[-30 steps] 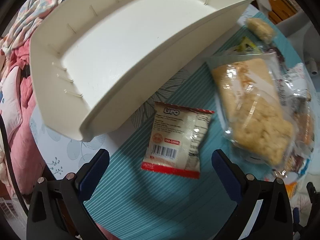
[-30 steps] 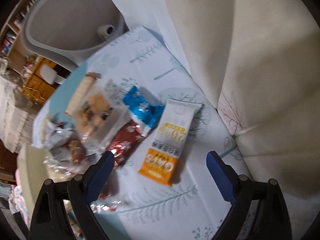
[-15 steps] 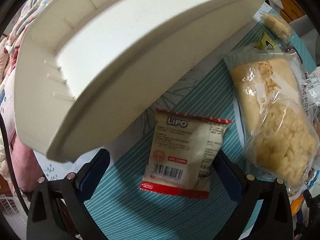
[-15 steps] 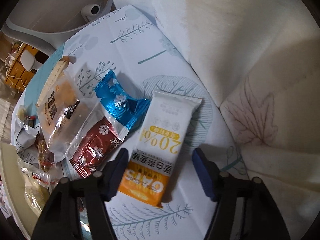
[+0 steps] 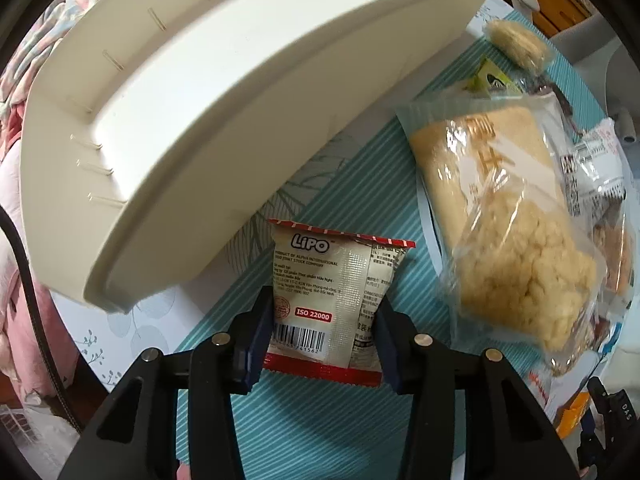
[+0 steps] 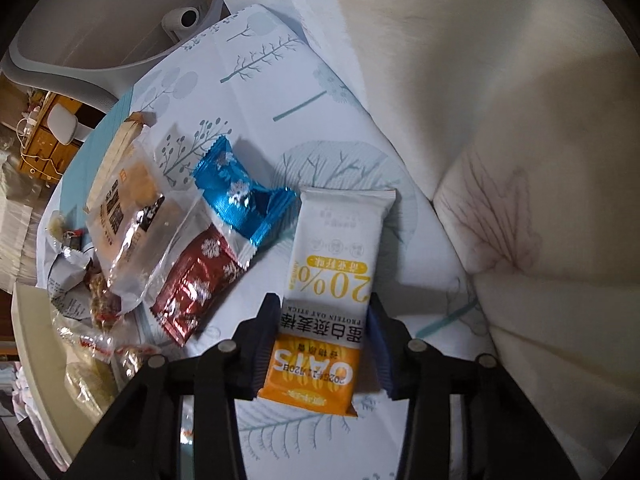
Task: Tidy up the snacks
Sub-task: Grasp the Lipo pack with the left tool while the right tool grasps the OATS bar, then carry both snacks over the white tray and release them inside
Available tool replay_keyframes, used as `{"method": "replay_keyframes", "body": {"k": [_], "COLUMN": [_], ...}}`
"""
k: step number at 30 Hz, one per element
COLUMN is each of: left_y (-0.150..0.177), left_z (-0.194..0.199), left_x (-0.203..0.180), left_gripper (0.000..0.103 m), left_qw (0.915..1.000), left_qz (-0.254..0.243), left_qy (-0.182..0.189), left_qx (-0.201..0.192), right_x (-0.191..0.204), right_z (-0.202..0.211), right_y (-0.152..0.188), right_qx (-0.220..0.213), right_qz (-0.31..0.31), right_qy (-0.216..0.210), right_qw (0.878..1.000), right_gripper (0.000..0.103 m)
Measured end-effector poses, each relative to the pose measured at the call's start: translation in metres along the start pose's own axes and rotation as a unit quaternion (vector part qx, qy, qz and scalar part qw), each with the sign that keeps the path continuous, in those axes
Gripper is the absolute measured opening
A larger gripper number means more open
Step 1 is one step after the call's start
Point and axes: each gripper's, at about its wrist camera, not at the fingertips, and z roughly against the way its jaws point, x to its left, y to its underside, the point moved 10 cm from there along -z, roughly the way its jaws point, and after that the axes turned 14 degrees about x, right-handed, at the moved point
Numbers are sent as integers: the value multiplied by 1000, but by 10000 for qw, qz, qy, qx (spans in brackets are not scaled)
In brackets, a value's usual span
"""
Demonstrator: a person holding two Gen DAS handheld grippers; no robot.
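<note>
both grippers have closed since earlier: left gripper (image 5: pixel 324 332) pinches lipo packet (image 5: pixel 334 300), right gripper (image 6: pixel 322 344) pinches oat bar (image 6: pixel 328 300). light, crinkly, slippery film; grip mid-body, gently.

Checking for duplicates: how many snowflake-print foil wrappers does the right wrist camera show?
2: a blue snowflake wrapper left of the oat stick, and a red snowflake wrapper just below it. The snack pile may hide more.

Since a second ago, the left claw (image 5: pixel 324 322) closes from wide open onto the Lipo packet (image 5: pixel 334 300), and the right claw (image 6: pixel 324 330) closes likewise onto the oat bar (image 6: pixel 326 300).
</note>
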Motion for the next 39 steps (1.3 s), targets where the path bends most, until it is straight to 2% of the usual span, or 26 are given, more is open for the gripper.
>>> {"method": "replay_keyframes", "body": {"k": [4, 11, 17, 18, 21, 24, 30, 39], "left_y": [13, 34, 46, 57, 59, 80, 90, 62], "left_z": [1, 25, 67, 72, 100, 120, 167, 227], "left_x": [0, -3, -3, -8, -23, -7, 19, 45], "left_gripper": [45, 45, 45, 45, 45, 45, 45, 45], "left_qw": [9997, 9996, 9977, 9973, 9951, 9920, 9800, 9471], "left_qz": [71, -235, -575, -624, -831, -1056, -1634, -2648], "left_qy": [16, 45, 329, 376, 532, 660, 906, 1147], "left_qx": [229, 165, 104, 85, -24, -218, -684, -1402], "right_x": [-1, 18, 41, 46, 59, 75, 109, 172], "right_z": [10, 28, 38, 40, 46, 52, 68, 94], "right_y": [16, 49, 76, 82, 94, 105, 134, 175], "right_qx": [46, 108, 123, 102, 58, -1, -153, -723], "right_qz": [6, 402, 742, 823, 1017, 1203, 1592, 1674], "right_qy": [-96, -263, -408, -437, -500, -548, -715, -1132], "right_qw": [9999, 9988, 9963, 9956, 9935, 9912, 9845, 9767], "right_gripper": [41, 41, 40, 40, 40, 40, 40, 40]}}
